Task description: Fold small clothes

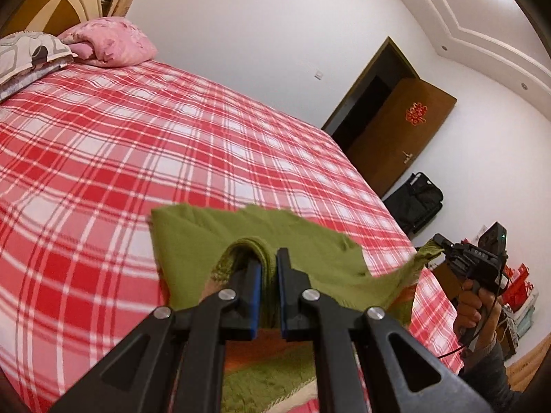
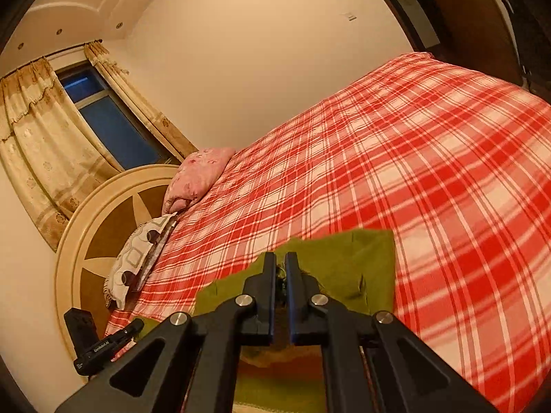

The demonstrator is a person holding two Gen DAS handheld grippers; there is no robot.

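A small green knitted garment (image 1: 310,258) with orange and cream stripes at its lower part hangs stretched above the red plaid bed (image 1: 137,144). My left gripper (image 1: 268,261) is shut on a bunched fold of its green edge. At the far right of the left wrist view, my right gripper (image 1: 439,246) pinches the other corner, held by a hand (image 1: 478,306). In the right wrist view, my right gripper (image 2: 280,261) is shut on the green garment (image 2: 344,261), and the left gripper (image 2: 137,325) shows at lower left, also on the cloth.
A pink pillow (image 1: 110,39) and a patterned pillow (image 1: 27,51) lie by the round headboard (image 2: 100,227). A brown door (image 1: 399,130) and a black bag (image 1: 416,203) stand beyond the bed's far side. Red boxes (image 1: 520,282) sit on the floor. A curtained window (image 2: 106,120) is behind the headboard.
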